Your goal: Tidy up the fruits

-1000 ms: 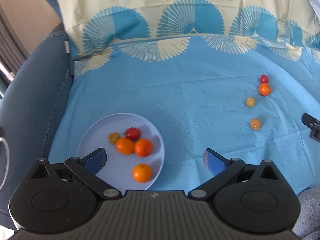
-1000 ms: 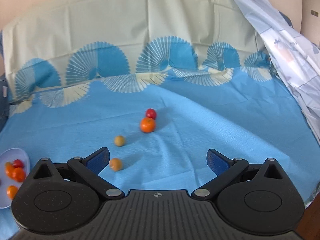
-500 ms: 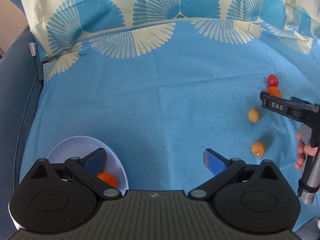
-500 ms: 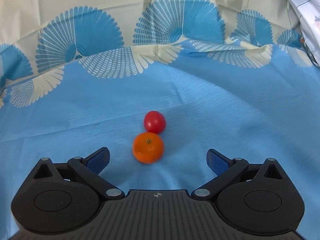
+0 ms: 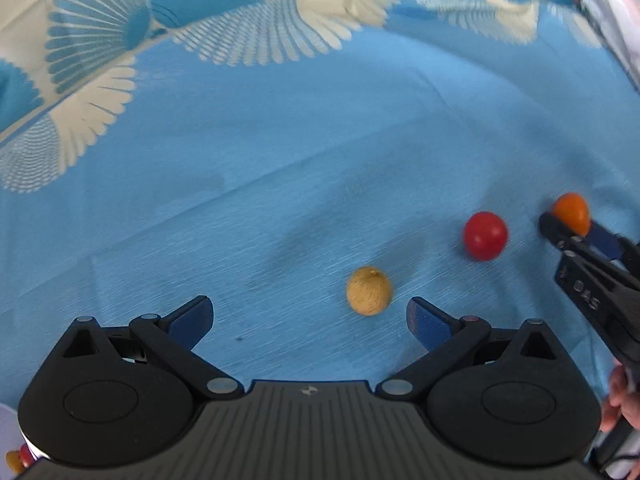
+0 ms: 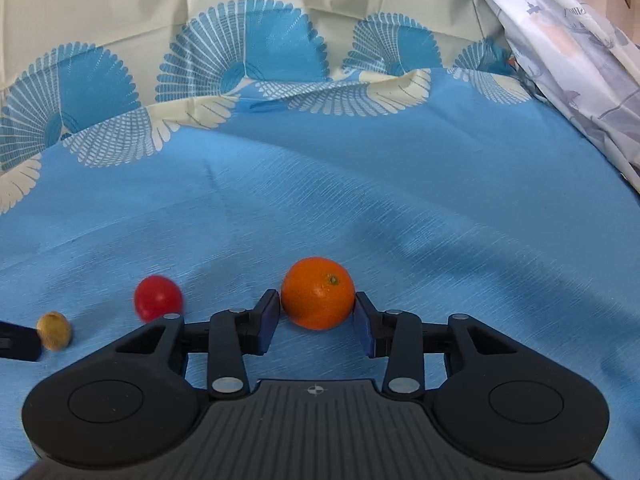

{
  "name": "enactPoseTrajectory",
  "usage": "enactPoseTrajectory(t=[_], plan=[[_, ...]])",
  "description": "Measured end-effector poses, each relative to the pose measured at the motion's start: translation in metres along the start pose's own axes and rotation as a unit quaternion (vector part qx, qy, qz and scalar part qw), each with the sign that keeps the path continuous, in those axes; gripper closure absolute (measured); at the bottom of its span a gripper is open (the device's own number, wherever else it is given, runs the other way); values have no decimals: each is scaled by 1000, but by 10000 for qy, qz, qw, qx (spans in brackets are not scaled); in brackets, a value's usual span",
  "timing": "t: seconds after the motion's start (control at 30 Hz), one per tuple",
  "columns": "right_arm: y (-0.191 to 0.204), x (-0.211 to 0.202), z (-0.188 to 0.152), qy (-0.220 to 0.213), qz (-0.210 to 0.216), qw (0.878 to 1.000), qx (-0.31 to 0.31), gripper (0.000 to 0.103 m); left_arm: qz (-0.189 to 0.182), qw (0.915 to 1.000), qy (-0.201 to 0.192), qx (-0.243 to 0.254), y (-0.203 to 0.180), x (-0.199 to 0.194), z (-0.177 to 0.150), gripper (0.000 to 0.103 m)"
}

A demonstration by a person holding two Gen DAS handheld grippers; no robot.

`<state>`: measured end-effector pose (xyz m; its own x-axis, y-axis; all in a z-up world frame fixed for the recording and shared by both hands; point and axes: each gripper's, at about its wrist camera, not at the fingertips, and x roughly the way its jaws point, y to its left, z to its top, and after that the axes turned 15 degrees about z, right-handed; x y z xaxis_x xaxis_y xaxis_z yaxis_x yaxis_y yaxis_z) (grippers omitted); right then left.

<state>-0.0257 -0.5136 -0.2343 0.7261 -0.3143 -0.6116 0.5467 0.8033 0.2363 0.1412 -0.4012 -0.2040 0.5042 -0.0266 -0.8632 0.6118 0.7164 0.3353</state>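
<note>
Now, from the left wrist camera, the left gripper (image 5: 308, 316) hangs over the blue cloth (image 5: 240, 168) with its jaws spread wide and nothing between the pads. A small tan fruit (image 5: 369, 290) lies on the cloth just ahead of the right-hand finger, off to one side of the gap, not centred in it. To take it cleanly, I would say the hand should slide sideways until the fruit sits midway between the pads, then come down before closing. Further right sits a red tomato (image 5: 485, 235), glossy and round, and beyond it the orange (image 5: 571, 211) shows at the tip of the right gripper (image 5: 576, 236), whose black body reaches in from the edge with a hand (image 5: 618, 396) behind it. At the bottom left corner a sliver of white plate (image 5: 8, 424) peeks out with fruit on it.

From the right wrist camera, the right gripper's jaws have just been closing and now sit narrow on either side of the orange, the pads at its flanks. It looks gripped or very nearly so. The orange is a bright mandarin, dimpled skin, stem scar facing up and right, resting on the cloth. A firm but gentle squeeze at its widest line should serve, then a straight lift so it does not roll out forward. The tomato lies to its left, apart from it, and the tan fruit is further left still.
</note>
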Motion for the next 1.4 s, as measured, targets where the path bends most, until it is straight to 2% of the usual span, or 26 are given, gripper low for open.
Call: enactPoseTrajectory(t=[0.13,0.17,0.2,0.27,0.3,0.5,0.63,0.73,0.9,1.03,1.27,1.4], plan=[[2,-1,-9,-182,-17,9997,-138,56,-132,9997,-62,-195,-1,9,-1,2],[2,-2,-9,-212,-12,9997,-136,56,-175,9993,-124,-305,1,8,-1,15],[2,-3,-10,-224,-12,9996,-143,56,-205,9987,-247,-392,2,5,-1,36],[2,-3,-10,-228,4,9996,-136,59,-208,9985,-424,-263,0,-2,3,76],[2,-4,-9,-231,32,9997,-122,65,-156,9988,-399,-245,1,-5,3,75],[2,-19,-6,-281,-82,9996,54,65,-135,9980,-375,-484,24,-28,-7,75],[11,-43,-5,-360,-68,9993,-45,65,-29,9971,-284,-703,53,-54,-28,75],[28,-73,-8,-414,107,9988,-238,65,223,9961,-220,-822,76,-80,-54,75],[78,-129,-21,-366,740,9943,-678,65,650,9925,-194,-1017,116,-124,-98,75],[127,-167,-30,-205,1403,9844,-1045,65,866,9868,-135,-1365,154,-155,-138,75],[210,-225,-37,39,2484,9576,-1456,65,1211,9748,-62,-1870,213,-202,-208,75],[247,-251,-47,138,2877,9414,-1756,65,1251,9676,-106,-2192,238,-227,-244,75]])
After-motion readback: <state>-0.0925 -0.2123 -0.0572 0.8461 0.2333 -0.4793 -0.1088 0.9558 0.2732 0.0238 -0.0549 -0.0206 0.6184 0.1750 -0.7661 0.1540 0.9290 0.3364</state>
